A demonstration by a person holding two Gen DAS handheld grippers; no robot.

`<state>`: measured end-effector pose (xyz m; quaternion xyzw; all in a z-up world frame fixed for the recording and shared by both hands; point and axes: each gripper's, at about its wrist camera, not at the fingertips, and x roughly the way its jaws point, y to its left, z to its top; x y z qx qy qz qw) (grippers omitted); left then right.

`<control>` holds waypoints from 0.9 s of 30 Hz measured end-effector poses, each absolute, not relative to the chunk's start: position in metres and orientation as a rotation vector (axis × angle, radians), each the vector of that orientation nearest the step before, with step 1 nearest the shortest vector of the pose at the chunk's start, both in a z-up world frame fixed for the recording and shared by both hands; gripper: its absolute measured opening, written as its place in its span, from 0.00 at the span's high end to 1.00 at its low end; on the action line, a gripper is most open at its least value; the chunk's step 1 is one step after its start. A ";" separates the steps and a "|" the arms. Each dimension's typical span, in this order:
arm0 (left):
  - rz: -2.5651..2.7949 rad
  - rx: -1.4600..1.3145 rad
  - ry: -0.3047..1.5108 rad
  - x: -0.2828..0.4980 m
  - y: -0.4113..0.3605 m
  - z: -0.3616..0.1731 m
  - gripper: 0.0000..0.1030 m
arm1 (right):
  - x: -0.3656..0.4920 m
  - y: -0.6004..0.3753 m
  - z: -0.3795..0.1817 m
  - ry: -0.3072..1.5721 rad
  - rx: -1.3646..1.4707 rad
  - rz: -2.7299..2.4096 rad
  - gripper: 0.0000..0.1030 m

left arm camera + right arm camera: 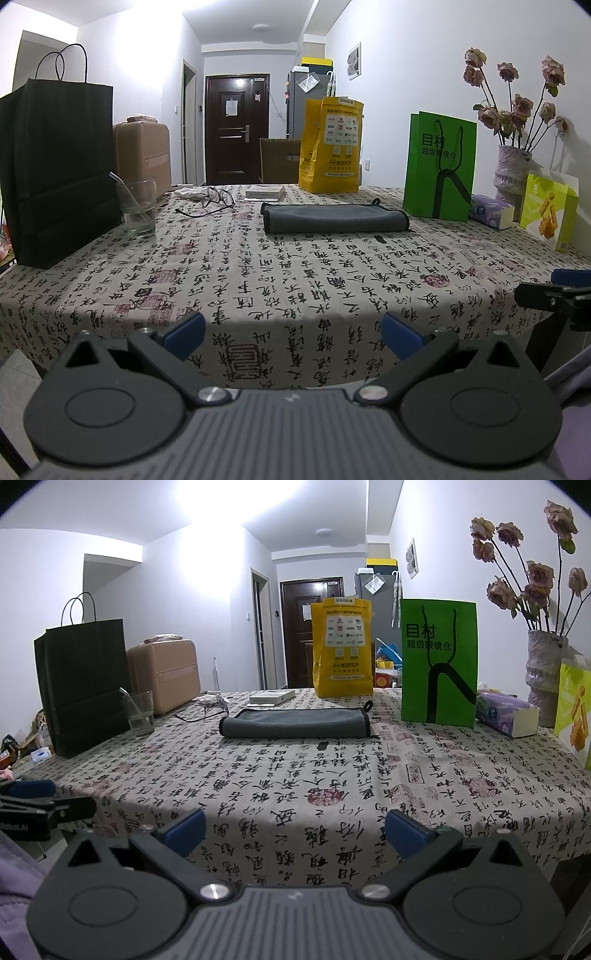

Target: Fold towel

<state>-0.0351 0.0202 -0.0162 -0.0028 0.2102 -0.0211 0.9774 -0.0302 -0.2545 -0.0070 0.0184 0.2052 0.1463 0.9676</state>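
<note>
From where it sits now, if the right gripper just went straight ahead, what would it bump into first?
Probably the grey towel. The right gripper, open, faces it across bare tablecloth; depth is hard to judge.

The towel [335, 218] is dark grey with black edging. The surface [258, 280] wears a beige cloth printed with black calligraphy and red seals. At ten o'clock a black bag [59, 162]; at twelve a yellow bag [330, 144]; at one a green bag [439, 166] with black markings.
</note>
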 end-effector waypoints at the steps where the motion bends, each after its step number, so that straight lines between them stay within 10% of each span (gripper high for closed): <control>1: -0.042 -0.005 0.423 -0.035 0.020 -0.016 0.00 | -0.031 -0.255 -0.007 0.413 0.037 0.296 0.00; 27: -0.043 -0.002 0.420 -0.033 0.022 -0.013 0.00 | -0.031 -0.254 -0.007 0.411 0.040 0.298 0.00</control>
